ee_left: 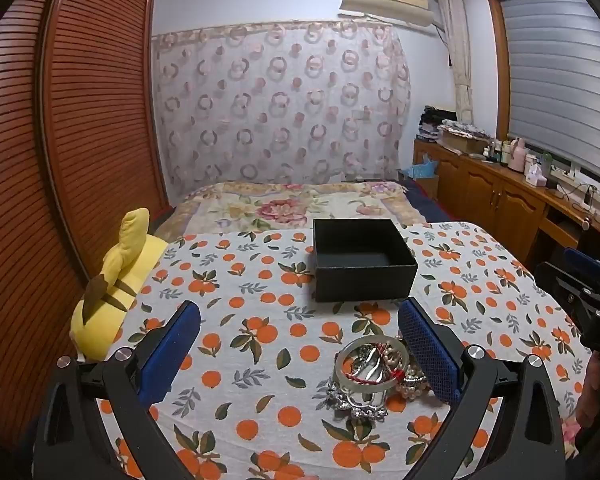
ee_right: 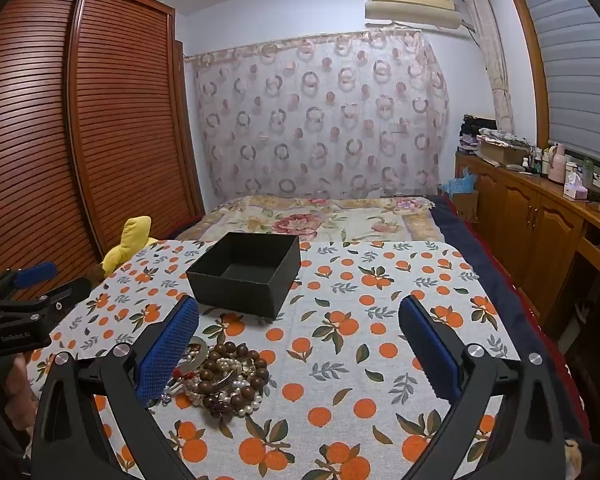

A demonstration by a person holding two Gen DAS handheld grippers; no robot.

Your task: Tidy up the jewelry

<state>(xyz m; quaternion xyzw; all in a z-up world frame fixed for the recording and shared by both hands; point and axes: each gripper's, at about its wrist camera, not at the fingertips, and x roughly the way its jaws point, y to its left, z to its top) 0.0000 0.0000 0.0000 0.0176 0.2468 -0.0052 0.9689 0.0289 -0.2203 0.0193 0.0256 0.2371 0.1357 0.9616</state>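
**Both tongs hovering wide open over the jewelry**

I'm holding the left tongs [ee_left: 299, 334] and right tongs [ee_right: 299, 330] gaping, gripping nothing. The jewelry pile [ee_right: 220, 378] is lying on the orange-print bench [ee_right: 340, 360], near the open black box [ee_left: 363, 258].

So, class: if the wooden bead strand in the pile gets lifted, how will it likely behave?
The wooden bead strand looks strung, so probably floppy, draping from one pinch. It lies tangled with pearls, so it may drag neighbours along. Round beads could slip between the right tool's pads.
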